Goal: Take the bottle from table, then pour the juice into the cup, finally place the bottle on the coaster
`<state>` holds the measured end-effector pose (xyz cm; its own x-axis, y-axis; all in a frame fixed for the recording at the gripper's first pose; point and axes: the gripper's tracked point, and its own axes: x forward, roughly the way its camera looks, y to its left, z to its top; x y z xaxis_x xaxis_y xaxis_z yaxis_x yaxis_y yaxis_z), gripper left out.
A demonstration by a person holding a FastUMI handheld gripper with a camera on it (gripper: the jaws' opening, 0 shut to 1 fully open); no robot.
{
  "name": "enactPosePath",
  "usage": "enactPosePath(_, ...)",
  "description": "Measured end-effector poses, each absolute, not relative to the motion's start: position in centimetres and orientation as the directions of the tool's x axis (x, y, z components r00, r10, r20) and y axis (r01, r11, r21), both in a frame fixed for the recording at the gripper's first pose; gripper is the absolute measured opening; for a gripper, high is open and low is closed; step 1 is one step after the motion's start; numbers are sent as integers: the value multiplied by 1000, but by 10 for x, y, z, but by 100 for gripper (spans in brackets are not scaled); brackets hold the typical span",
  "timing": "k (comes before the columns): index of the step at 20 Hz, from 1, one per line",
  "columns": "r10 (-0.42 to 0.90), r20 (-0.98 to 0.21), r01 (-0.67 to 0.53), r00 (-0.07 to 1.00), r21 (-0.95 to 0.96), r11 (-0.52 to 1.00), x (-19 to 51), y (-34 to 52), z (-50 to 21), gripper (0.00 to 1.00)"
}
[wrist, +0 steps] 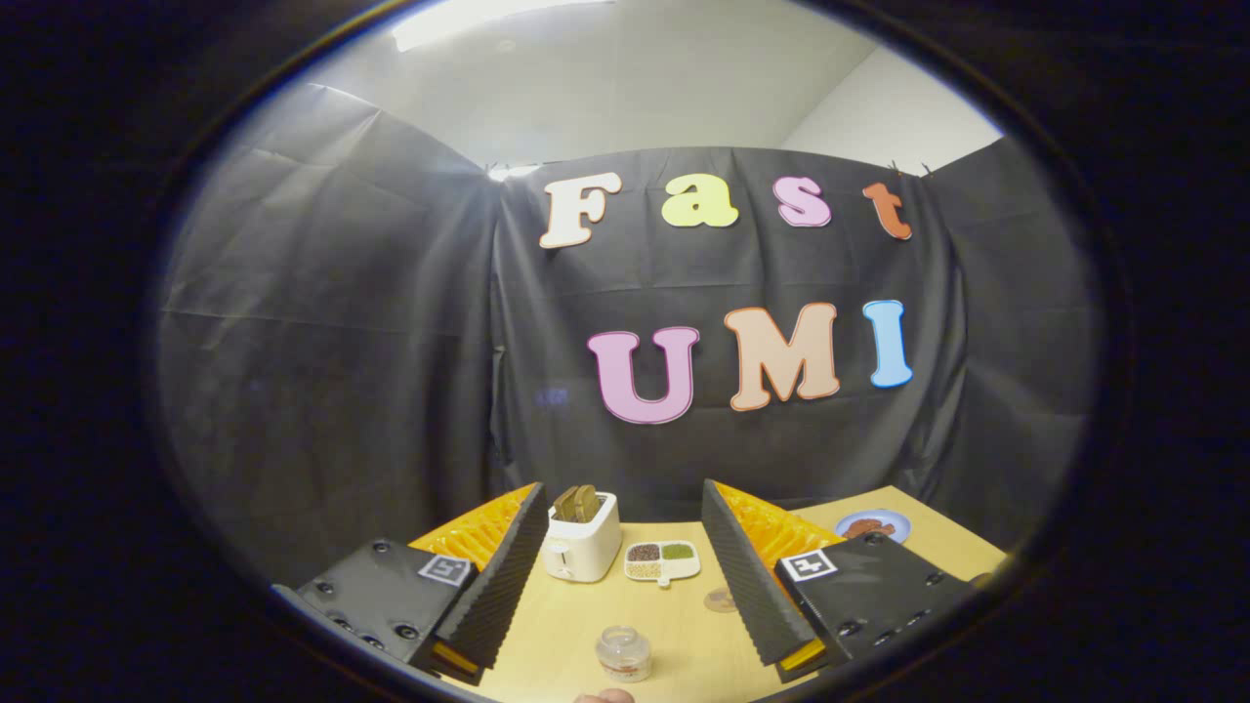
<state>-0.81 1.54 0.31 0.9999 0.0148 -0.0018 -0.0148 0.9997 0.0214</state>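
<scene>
Clear small bottle [624,652] on wooden table [684,635], well short of toaster [582,549]. Likely light, rigid, slick; grip mid-body. Gripper [625,596] wide open, empty, fingers flanking it.

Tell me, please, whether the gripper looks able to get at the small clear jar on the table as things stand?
Probably yes. The gripper is open, its fingers spread wide, and the small clear jar stands between them on bare table. The toaster and divided dish sit farther off.
</scene>
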Motion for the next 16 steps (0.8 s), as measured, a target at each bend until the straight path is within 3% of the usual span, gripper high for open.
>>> enactPosePath(10,10,-23,-9,1000,35,999,-7,17,-11,98)
enactPosePath(16,-15,-136,19,991,27,999,-2,12,-71,98)
